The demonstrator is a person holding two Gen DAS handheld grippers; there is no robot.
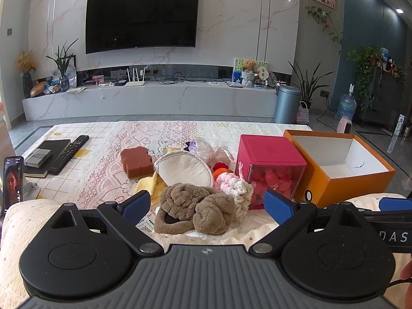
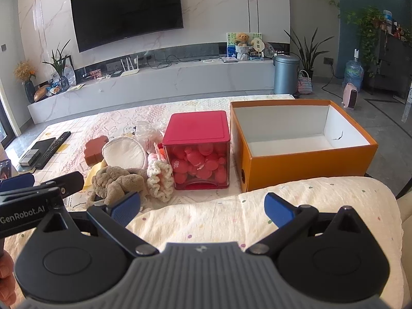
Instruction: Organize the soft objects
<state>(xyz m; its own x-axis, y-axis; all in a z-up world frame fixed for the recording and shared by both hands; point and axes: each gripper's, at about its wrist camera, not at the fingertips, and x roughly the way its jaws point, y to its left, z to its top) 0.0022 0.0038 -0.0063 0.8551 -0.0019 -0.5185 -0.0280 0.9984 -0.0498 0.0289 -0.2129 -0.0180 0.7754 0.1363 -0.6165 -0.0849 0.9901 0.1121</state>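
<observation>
A pile of soft things lies on the lace-covered table. Nearest is a brown plush cloth, with a pink-and-white crocheted piece to its right. Behind them sit a round cream pad, a brown sponge block and a crinkled plastic bag. An open orange box stands empty at the right. My left gripper is open, its fingers either side of the brown cloth, not touching. My right gripper is open over a cushion, holding nothing.
A red-lidded clear box of pink items stands between the pile and the orange box. A remote, a dark book and a phone lie at the table's left. A TV wall, cabinet and bin are beyond.
</observation>
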